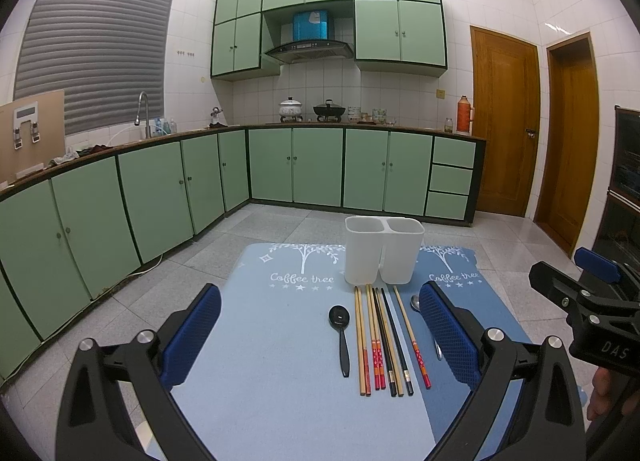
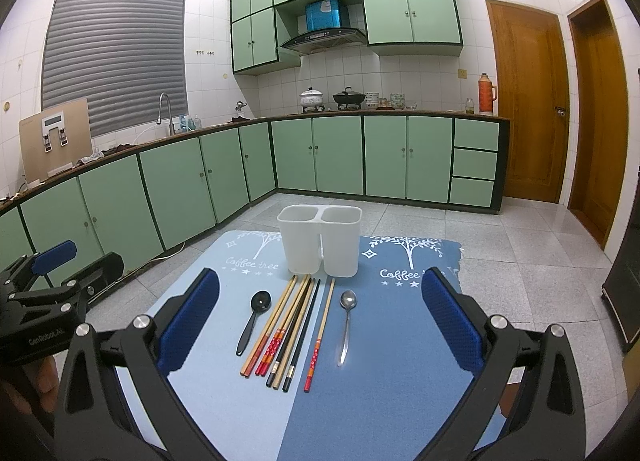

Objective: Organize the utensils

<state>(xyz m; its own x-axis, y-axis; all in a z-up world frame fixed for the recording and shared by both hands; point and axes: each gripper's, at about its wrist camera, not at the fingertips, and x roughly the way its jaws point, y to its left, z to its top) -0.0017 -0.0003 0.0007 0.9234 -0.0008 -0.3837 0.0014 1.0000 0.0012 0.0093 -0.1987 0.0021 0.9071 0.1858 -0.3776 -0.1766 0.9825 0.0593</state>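
Left claw (image 1: 320,331) and right claw (image 2: 320,321): both spread wide, empty, above near table edge
Chopsticks (image 2: 289,335): bundle mid-mat, thin, stiff, light, likely slippery; pinch mid-shaft
Black spoon (image 2: 253,319) left, metal spoon (image 2: 346,321) right: rigid; take by handles
White two-compartment holder (image 2: 320,241): far, upright, empty, light, may tip

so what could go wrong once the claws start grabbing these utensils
The chopsticks lie bunched and partly crossed, so closing a claw on one could drag or scatter its neighbours. The white two-compartment holder looks light and stands free on the mat; a long chopstick dropped in at an angle might tip it. The metal spoon lies flat and may slip.
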